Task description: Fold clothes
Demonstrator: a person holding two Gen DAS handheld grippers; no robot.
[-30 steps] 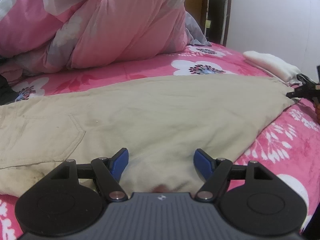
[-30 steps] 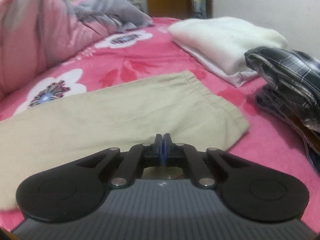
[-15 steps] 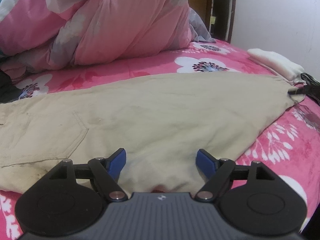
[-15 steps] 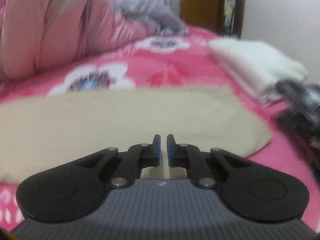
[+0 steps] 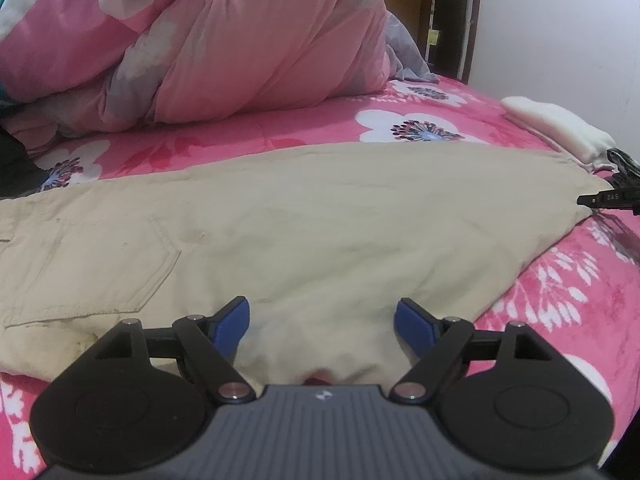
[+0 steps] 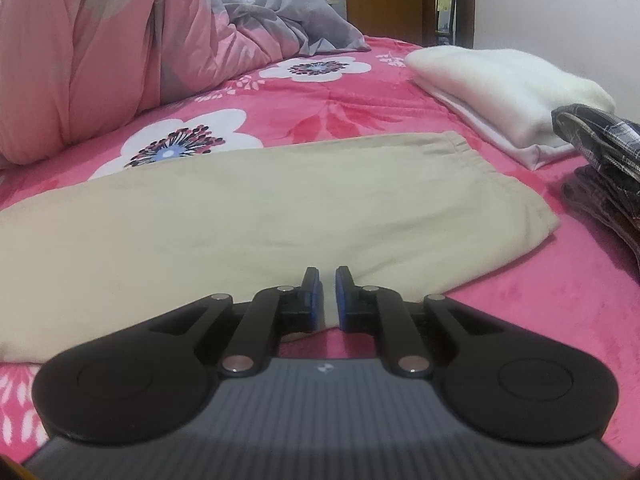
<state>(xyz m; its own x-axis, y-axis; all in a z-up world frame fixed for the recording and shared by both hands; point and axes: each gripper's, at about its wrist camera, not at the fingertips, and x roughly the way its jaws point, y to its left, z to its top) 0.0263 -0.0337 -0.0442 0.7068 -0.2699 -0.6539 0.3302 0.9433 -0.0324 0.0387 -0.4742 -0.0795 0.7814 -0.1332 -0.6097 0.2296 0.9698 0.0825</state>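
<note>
Khaki trousers (image 5: pixel 304 216) spread flat across a bed (image 5: pixel 580 288) covered in pink flowered cloth, back pocket (image 5: pixel 92 264) toward the left, hem end (image 6: pixel 500 192) toward the right. Left tool (image 5: pixel 322 320) low over the near edge of the trousers, jaws spread wide, blue pads (image 5: pixel 232 320) on either side of a raised bump of fabric, nothing pinched. Right tool (image 6: pixel 325 296) at the near edge of the trousers close to the hem, jaws narrowly parted, a thin gap between the pads (image 6: pixel 314 300), released, gripping nothing; cannot tell whether the tips touch the cloth. Tip of the right tool also seen in the left wrist view, just beside the hem corner at the far right. Behind the trousers, a heaped pink quilt (image 5: pixel 224 40). Beyond the hem, a folded white garment (image 6: pixel 508 92), and beside it a dark plaid garment (image 6: pixel 600 148) at the right edge. Wooden door (image 6: pixel 384 0) and pale wall (image 5: pixel 560 28) in the background.
</note>
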